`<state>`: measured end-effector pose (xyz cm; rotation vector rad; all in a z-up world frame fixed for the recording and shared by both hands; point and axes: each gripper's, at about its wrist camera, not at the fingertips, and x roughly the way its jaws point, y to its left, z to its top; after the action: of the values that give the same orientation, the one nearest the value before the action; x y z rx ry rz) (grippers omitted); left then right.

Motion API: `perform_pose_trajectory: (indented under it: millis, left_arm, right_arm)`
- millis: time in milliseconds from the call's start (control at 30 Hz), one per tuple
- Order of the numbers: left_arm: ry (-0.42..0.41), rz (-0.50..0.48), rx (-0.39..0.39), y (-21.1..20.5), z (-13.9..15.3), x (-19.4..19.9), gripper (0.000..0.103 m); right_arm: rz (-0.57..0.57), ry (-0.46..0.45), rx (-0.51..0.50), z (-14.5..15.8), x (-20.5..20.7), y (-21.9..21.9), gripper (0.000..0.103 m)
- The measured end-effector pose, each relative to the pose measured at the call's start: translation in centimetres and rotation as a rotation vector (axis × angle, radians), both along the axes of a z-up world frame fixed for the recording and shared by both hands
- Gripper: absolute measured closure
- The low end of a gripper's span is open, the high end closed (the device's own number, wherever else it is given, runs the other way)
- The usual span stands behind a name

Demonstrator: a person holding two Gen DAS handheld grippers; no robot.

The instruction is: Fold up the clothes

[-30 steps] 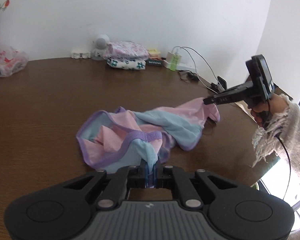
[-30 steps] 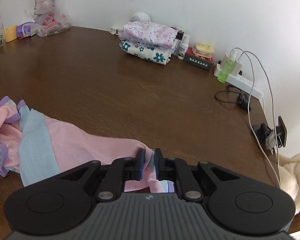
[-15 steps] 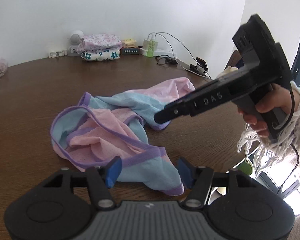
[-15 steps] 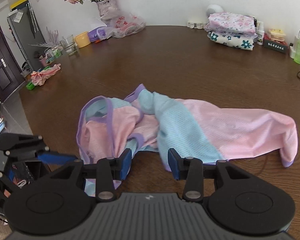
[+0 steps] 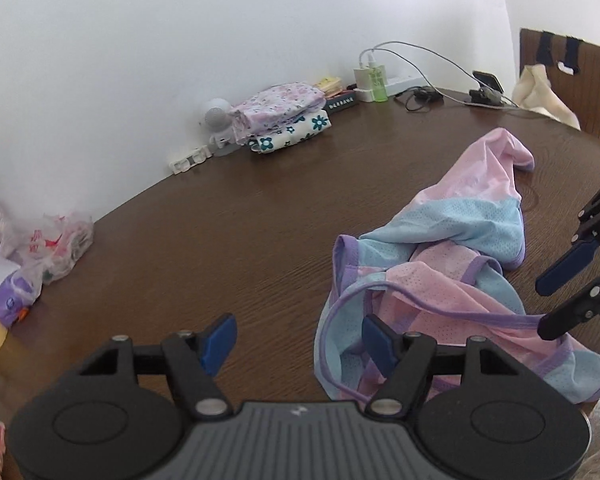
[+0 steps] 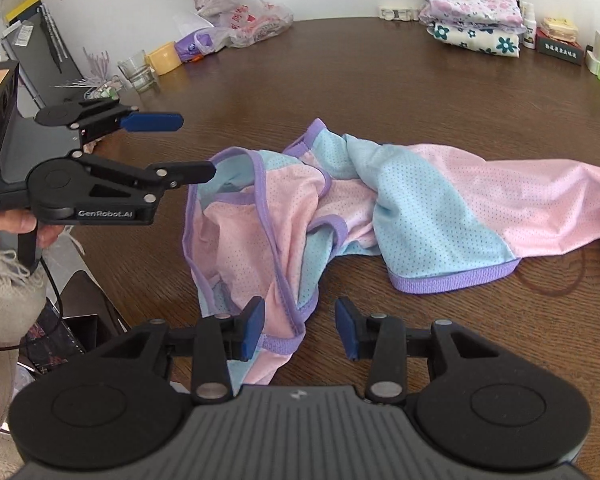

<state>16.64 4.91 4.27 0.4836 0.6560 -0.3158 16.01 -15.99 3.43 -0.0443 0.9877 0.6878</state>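
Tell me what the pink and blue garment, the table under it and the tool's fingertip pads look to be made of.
Garment: thin sports-type mesh knit, likely synthetic; tiny regular holes, soft drape, purple ribbed trim.
Table: wood or wood-look veneer, dark brown with a satin sheen; grain lines show, solid or veneer unclear.
Pads: matte blue, probably rubber or soft plastic, on black hard-plastic fingers.

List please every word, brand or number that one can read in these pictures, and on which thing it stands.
"GenRobot.AI": on the side of the left gripper, in the right wrist view.
"AS": on the left gripper's body at the picture's edge; the rest of the word is cut off.
Small print under "AS": too small to read.
Dark box by the wall: white characters, too blurred to read.
Plastic bag: red print, not legible.
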Motion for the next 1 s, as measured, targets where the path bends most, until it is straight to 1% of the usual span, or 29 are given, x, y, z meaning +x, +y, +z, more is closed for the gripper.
perform_pose_trajectory:
  millis: [33,67,100,133,167,200,233,267,300,333,367,433,467,500,567,600,700,733,767,833,900,967,1000]
  left_arm:
    - [0.008,-0.031,0.020,-0.5,-0.4,0.5,0.038]
    - [0.016,-0.061,0.040,-1.0,-0.9,1.1,0.046]
    - [0.024,-0.084,0.056,-1.3,-1.2,1.4,0.050]
    - [0.037,-0.100,0.066,-1.5,-1.4,1.7,0.067]
    - [0.052,-0.114,0.073,-1.8,-1.6,2.0,0.101]
    - [0.064,-0.121,0.064,-1.9,-1.7,2.1,0.100]
    - [0.051,-0.115,0.050,-1.9,-1.4,1.9,0.102]
    - [0.025,-0.105,0.038,-1.9,-1.0,1.6,0.102]
    - [-0.005,-0.088,0.028,-1.9,-0.5,1.1,0.102]
    - [-0.035,-0.066,0.020,-1.8,0.1,0.6,0.102]
    - [-0.066,-0.044,0.011,-1.7,0.6,0.1,0.102]
    - [-0.094,-0.026,-0.020,-1.9,1.7,-1.1,0.102]
    - [-0.105,-0.020,-0.038,-2.0,2.3,-1.8,0.102]
    - [-0.115,-0.014,-0.055,-2.1,2.8,-2.4,0.102]
    - [-0.092,-0.038,-0.077,-2.8,2.9,-3.9,0.102]
    - [-0.065,-0.057,-0.083,-3.2,2.4,-4.5,0.102]
    - [0.037,-0.120,-0.085,-4.5,0.4,-6.0,0.102]
    - [0.059,-0.130,-0.071,-4.9,-0.4,-6.2,0.101]
    - [0.074,-0.136,-0.054,-5.2,-1.0,-6.4,0.099]
    - [0.060,-0.140,-0.020,-5.7,-1.5,-6.5,0.094]
    - [0.035,-0.147,0.009,-6.0,-1.7,-6.5,0.086]
    - [0.006,-0.171,0.036,-6.4,-1.5,-6.6,0.071]
    - [-0.009,-0.187,0.059,-6.7,-1.5,-6.6,0.069]
  right_arm:
    - [-0.010,0.016,-0.001,-0.3,0.1,0.0,0.063]
    - [-0.015,0.030,0.001,-0.5,0.2,-0.1,0.063]
    - [-0.017,0.045,0.004,-0.7,0.3,-0.1,0.063]
    - [-0.013,0.061,0.007,-0.8,0.4,-0.1,0.063]
    - [-0.004,0.074,0.003,-1.0,0.4,0.1,0.069]
    - [0.006,0.087,-0.001,-1.1,0.3,0.2,0.075]
    - [0.018,0.095,-0.012,-1.3,0.2,0.2,0.087]
    - [0.029,0.102,-0.023,-1.4,0.1,0.3,0.091]
    - [0.039,0.100,-0.036,-1.4,0.0,0.1,0.097]
    - [0.049,0.096,-0.050,-1.4,-0.2,0.0,0.100]
    - [0.050,0.077,-0.075,-1.2,-0.3,-0.3,0.100]
    - [0.052,0.040,-0.126,-0.7,-0.5,-0.9,0.101]
    - [0.042,0.014,-0.151,-0.3,-0.3,-1.3,0.101]
    - [0.027,-0.037,-0.190,0.3,-0.2,-1.7,0.101]
    - [-0.011,-0.151,-0.272,1.5,-0.1,-2.4,0.101]
    - [-0.035,-0.218,-0.312,2.1,-0.1,-2.8,0.101]
    - [-0.083,-0.330,-0.335,3.2,-0.6,-4.2,0.101]
    - [-0.083,-0.323,-0.311,3.1,-0.8,-4.6,0.101]
    - [-0.082,-0.316,-0.288,3.0,-1.0,-4.9,0.101]
    - [-0.086,-0.303,-0.260,2.4,-1.9,-4.9,0.101]
    - [-0.090,-0.289,-0.232,1.7,-2.7,-4.9,0.100]
    - [-0.095,-0.276,-0.203,1.1,-3.6,-4.9,0.095]
    - [-0.113,-0.279,-0.188,0.9,-3.8,-5.1,0.094]
